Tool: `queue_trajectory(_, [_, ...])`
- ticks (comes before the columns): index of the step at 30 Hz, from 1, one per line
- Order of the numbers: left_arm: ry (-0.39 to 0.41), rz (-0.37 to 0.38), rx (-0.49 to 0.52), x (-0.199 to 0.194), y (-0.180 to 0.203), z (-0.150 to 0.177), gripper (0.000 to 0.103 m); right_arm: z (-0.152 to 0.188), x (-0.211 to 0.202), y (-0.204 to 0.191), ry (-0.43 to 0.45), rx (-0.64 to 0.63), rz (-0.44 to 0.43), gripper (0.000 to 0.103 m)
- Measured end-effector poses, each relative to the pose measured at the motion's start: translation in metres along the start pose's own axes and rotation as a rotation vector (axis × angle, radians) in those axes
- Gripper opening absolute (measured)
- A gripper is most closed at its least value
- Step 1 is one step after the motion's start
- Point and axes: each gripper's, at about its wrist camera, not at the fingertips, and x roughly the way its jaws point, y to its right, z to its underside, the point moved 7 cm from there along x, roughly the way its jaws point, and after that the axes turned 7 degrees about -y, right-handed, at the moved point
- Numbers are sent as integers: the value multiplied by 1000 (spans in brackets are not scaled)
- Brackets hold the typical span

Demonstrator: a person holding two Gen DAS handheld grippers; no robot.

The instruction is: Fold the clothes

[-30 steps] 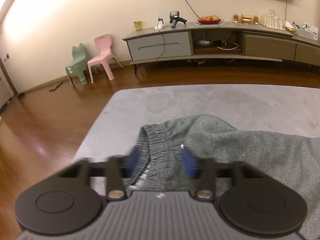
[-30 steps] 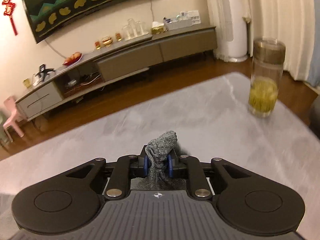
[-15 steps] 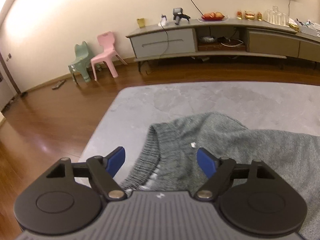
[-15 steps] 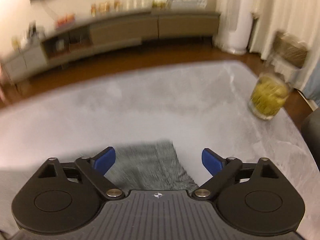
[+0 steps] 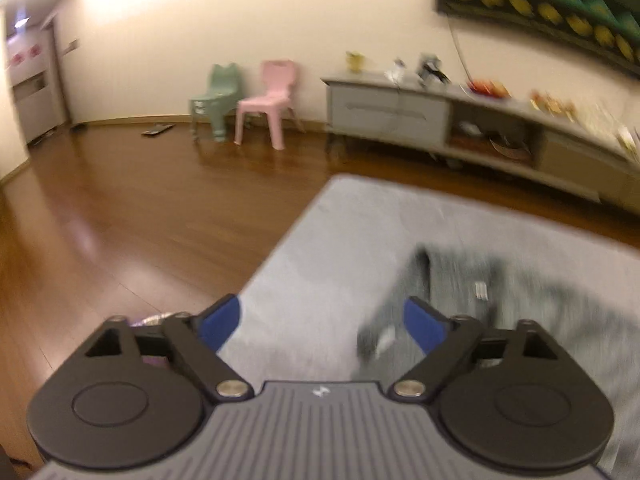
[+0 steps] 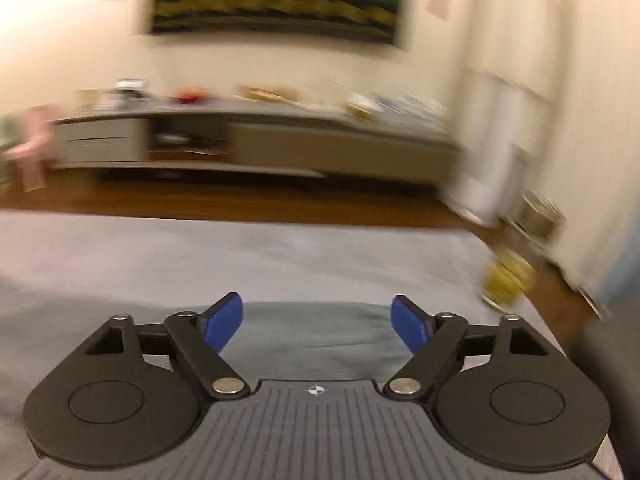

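I have both claws off the grey knitted garment [image 5: 520,304], which lies spread on the pale grey stone-look tabletop [image 5: 320,240]. My left claw [image 5: 320,322] has just been opening and now stands wide, its blue pads clear of the cloth: the ribbed edge of the garment sits just beside the right-hand pad, with bare tabletop showing between the two. My right claw [image 6: 316,322] has likewise just been opening and gapes wide with nothing pinched; through its gap I see a flat stretch of the garment [image 6: 312,332] lying below it. Both views are smeared with motion, so I cannot make out fine creases or how neatly the layers sit.

I judge this to be the let-go at the end of one fold, with the cloth laid down and both claws free to reposition. The next move calls for finding two fresh grip points along an outer edge of the garment, one for each claw, lowering until the pads straddle the cloth, and closing on one layer set only. The clear jar of yellow-green liquid [image 6: 506,280] stands on the tabletop well to the right of the garment, so I want to keep the right claw's sweep away from it.
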Motion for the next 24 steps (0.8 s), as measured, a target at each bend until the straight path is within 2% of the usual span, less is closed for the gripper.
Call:
queue_trajectory(3, [-90, 26, 115, 6, 16, 35, 93, 34, -52, -75, -60, -225, -234, 102])
queue_trajectory(6, [-120, 36, 222, 9, 33, 59, 96, 98, -64, -118, -192, -422, -284, 102])
queue_trajectory(7, [-125, 35, 253, 13, 37, 65, 93, 116, -61, -125, -236, -463, -276, 102])
queue_trajectory(8, [-126, 44, 274, 15, 40, 70, 86, 132, -56, -128, -279, -492, -258, 96])
queue_trajectory(9, [-122, 65, 282, 15, 41, 71, 50, 148, -50, -131, -323, -521, -240, 85])
queue_trajectory(10, [-113, 99, 263, 13, 39, 69, 1, 155, -46, -129, -349, -529, -222, 35])
queue_trajectory(11, [-98, 148, 211, 7, 35, 61, 4, 157, -43, -126, -365, -526, -204, 8])
queue_trajectory(12, [-66, 191, 155, -1, 28, 51, 2, 160, -40, -122, -382, -522, -186, 8])
queue_trajectory(13, [-7, 252, 76, -15, 16, 36, 2, 149, -46, -114, -356, -492, -178, 7])
queue_trajectory(14, [63, 340, -25, -36, 3, 21, 2, 131, -57, -103, -306, -447, -175, 2])
queue_trajectory(16, [185, 513, -216, -73, -20, -8, 2, 97, -72, -75, -224, -353, -143, 2])
queue_trajectory(17, [228, 556, -276, -83, -23, -20, 2, 82, -71, -55, -203, -303, -99, 2])
queue_trajectory(18, [216, 550, -271, -76, -11, -25, 2, 67, -70, -36, -182, -252, -55, 2])
queue_trajectory(19, [154, 517, -221, -56, 11, -23, 3, 53, -69, -16, -160, -202, -11, 2])
queue_trajectory(22, [-32, 415, -73, 2, 78, -19, 11, 64, -18, 8, -279, -146, 138, 4])
queue_trajectory(23, [-89, 364, -43, 19, 92, -16, 11, 71, 0, 13, -327, -132, 189, 4])
queue_trajectory(24, [-115, 326, -52, 28, 91, -13, 12, 75, 8, 12, -322, -100, 195, 5])
